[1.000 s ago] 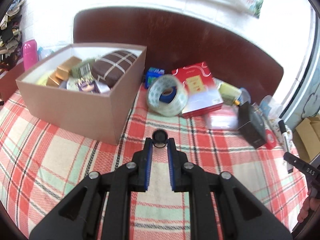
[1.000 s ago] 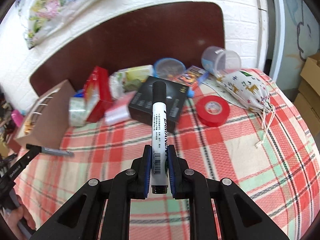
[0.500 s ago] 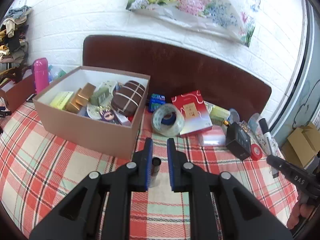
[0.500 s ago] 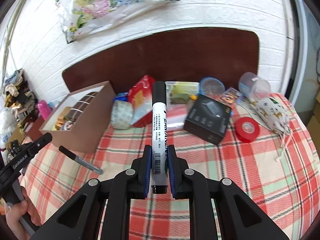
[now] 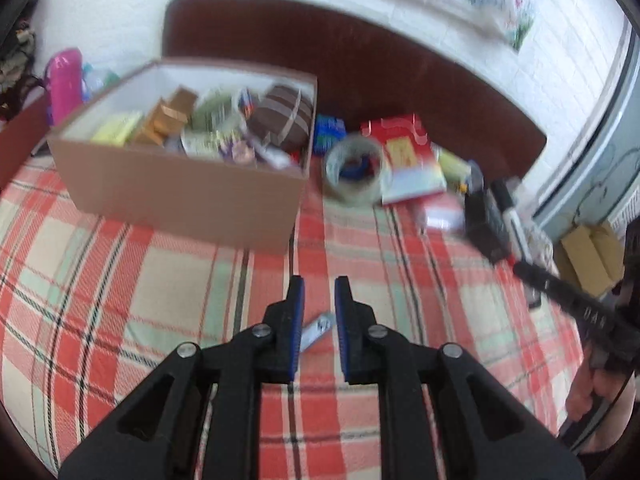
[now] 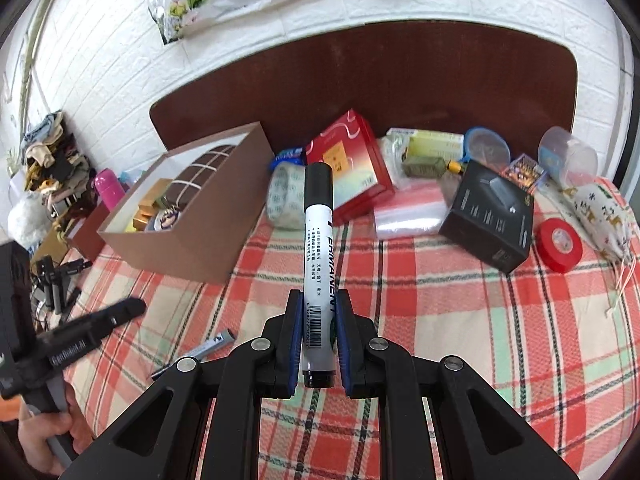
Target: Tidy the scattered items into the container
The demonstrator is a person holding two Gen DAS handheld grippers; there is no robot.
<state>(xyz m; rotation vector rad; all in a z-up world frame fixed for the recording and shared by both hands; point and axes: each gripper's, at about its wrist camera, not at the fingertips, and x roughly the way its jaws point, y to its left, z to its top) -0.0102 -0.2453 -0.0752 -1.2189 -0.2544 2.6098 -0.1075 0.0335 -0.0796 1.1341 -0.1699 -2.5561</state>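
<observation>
My right gripper (image 6: 317,300) is shut on a white permanent marker (image 6: 318,248) with a black cap, held upright above the checked cloth. It also shows at the right of the left wrist view (image 5: 516,224). My left gripper (image 5: 319,284) is open and empty. A thin grey pen (image 5: 316,330) lies on the cloth below its fingers, also in the right wrist view (image 6: 200,354). The brown cardboard box (image 5: 180,196) (image 6: 224,216) stands at the back left, holding several items.
Scattered behind the box: a clear tape roll (image 6: 285,196), a red box (image 6: 348,168), a black box (image 6: 488,216), a red tape roll (image 6: 559,244), a plastic pouch (image 6: 412,214), a fabric bag (image 6: 600,212). A dark headboard (image 6: 400,76) backs the bed.
My left gripper has let go of the thin pen, which now lies on the cloth. Its view has tilted down. My right gripper has moved left and nearer the box with the marker.
</observation>
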